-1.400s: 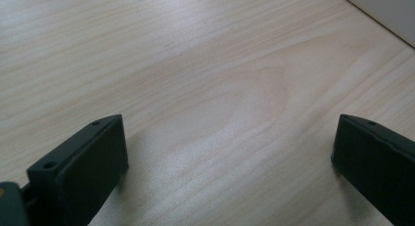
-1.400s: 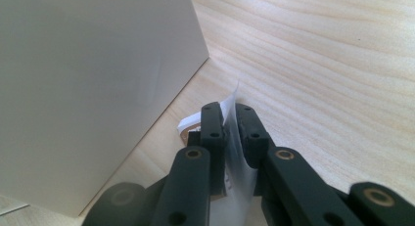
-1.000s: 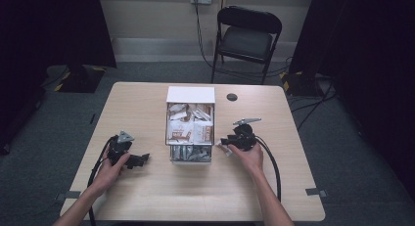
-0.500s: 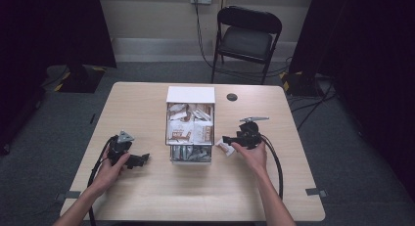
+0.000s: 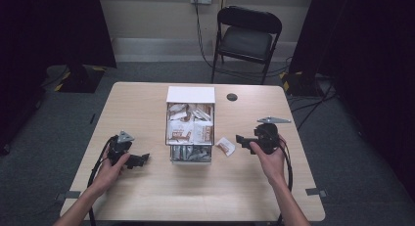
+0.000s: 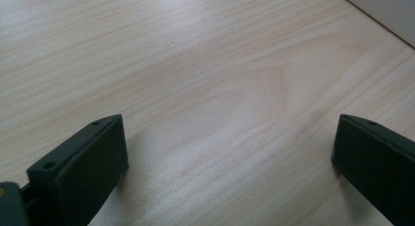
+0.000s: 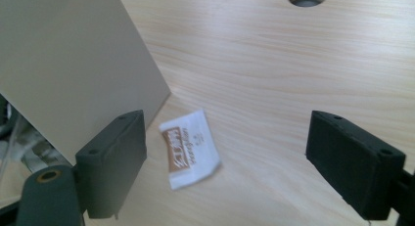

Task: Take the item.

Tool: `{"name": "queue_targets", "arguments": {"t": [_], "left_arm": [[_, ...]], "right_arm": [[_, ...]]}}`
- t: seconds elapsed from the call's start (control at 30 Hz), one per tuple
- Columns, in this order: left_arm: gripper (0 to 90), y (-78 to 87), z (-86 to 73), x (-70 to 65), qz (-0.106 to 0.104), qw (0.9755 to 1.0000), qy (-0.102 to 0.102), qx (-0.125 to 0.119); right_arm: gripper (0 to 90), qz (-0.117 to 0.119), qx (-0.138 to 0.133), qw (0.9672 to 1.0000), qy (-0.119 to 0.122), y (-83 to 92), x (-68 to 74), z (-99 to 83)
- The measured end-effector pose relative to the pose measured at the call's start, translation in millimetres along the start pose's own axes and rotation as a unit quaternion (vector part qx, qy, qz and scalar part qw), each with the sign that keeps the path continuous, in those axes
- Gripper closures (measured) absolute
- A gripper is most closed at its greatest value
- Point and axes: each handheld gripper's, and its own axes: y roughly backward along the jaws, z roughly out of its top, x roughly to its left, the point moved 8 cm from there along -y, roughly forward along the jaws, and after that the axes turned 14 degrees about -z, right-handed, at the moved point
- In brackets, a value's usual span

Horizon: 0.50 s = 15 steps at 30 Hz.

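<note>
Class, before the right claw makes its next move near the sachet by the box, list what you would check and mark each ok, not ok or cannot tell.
1. Right claw open, nothing held: ok.
2. Sachet lying flat on the table, apart from both jaws: ok.
3. Sachet clear of the box wall: ok.
4. Left claw open, over bare wood: ok.
5. Room left in the box for more: cannot tell.

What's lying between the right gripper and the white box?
A small white-and-brown packet lies on the table between the right gripper and the box, seen in the high view.
</note>
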Motion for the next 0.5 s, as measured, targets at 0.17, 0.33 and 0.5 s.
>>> {"name": "queue_targets", "arguments": {"t": [0.17, 0.33, 0.5], "left_arm": [[0.0, 0.0, 0.0, 0.0, 0.0, 1.0, 0.0, 0.0], [0.0, 0.0, 0.0, 0.0, 0.0, 1.0, 0.0, 0.0], [0.0, 0.0, 0.0, 0.0, 0.0, 1.0, 0.0, 0.0]], "right_arm": [[15.3, -0.036, 0.007, 0.9993, 0.013, 18.0, -15.4, -11.8], [15.1, -0.046, -0.001, 0.9989, 0.003, 31.5, -25.4, -21.9], [15.1, -0.062, 0.014, 0.998, 0.005, 38.1, -35.9, -29.8]]}}
